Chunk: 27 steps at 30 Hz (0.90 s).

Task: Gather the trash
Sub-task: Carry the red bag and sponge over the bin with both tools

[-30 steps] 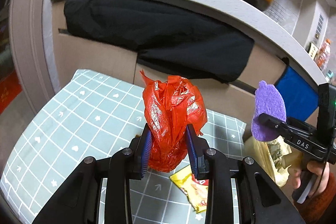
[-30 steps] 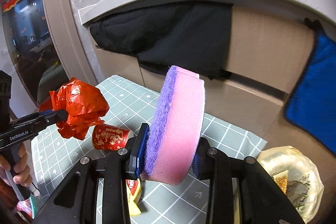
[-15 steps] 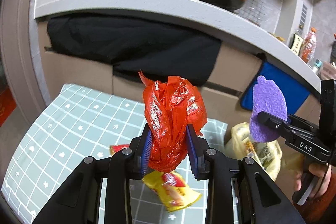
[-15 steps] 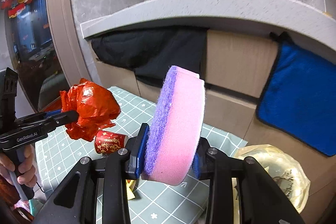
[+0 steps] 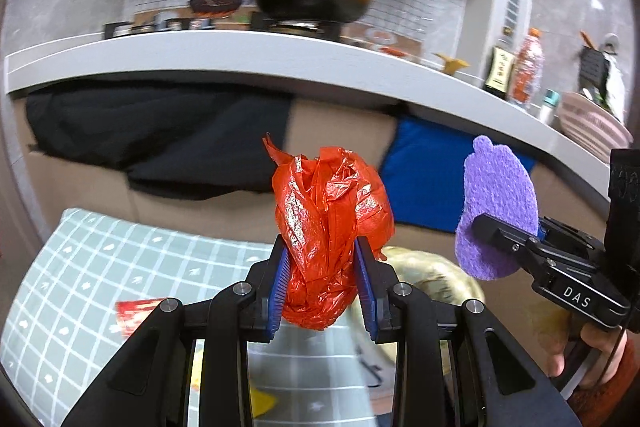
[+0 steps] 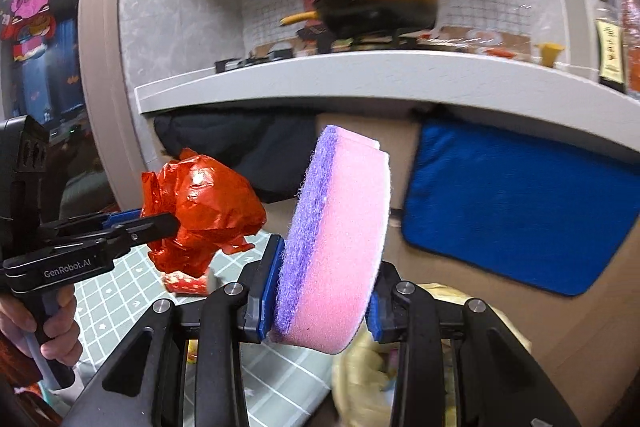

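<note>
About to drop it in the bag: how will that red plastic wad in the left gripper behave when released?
The red plastic wad looks like thin crinkled film: probably very light, likely to spring open. It may cling to the left gripper or drift rather than drop.

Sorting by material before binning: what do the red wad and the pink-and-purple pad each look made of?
Red wad: apparently thin plastic film, glossy, judging by its sharp crinkles and bright glints. Pad: seemingly soft pink foam, matte and finely pored, backed by a fuzzy purple scouring layer that looks like fibre.
</note>
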{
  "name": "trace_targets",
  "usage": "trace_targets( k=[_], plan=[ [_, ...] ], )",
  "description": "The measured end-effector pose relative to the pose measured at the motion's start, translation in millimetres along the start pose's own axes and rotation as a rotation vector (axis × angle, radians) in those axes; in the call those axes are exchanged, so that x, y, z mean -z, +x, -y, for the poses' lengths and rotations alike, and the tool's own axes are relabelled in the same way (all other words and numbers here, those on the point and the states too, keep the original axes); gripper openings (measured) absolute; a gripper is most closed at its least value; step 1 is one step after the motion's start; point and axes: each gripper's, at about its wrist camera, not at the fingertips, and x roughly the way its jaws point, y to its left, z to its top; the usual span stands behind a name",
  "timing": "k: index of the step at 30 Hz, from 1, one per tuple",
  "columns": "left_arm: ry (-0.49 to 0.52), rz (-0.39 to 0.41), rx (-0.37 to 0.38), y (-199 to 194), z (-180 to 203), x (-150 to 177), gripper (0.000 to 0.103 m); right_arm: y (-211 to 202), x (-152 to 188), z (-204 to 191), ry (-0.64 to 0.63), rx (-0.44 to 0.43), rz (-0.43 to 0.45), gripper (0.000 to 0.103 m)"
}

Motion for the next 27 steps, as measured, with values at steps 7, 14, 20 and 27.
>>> trace_targets(
  k=[7,14,20,27],
  plan=[
    [0.056,-0.045,0.085,31.3,60.9,6.3,0.032,-39.7,6.0,49.1,0.050,0.087,0.046,0.032],
    [0.089,-0.094,0.130,62.8,100.6,19.2,0.032,-57.2,23.7,95.5,0.121,0.133,0.040,0.032],
    [0.117,-0.140,0.129,86.8,118.5,34.4,0.032,-55.1,42.1,118.0,0.138,0.147,0.007,0.032],
    [0.108,-0.205,0.121,116.6,122.8,50.2,0.032,-40.3,62.8,135.6,0.159,0.160,-0.049,0.032]
  ],
)
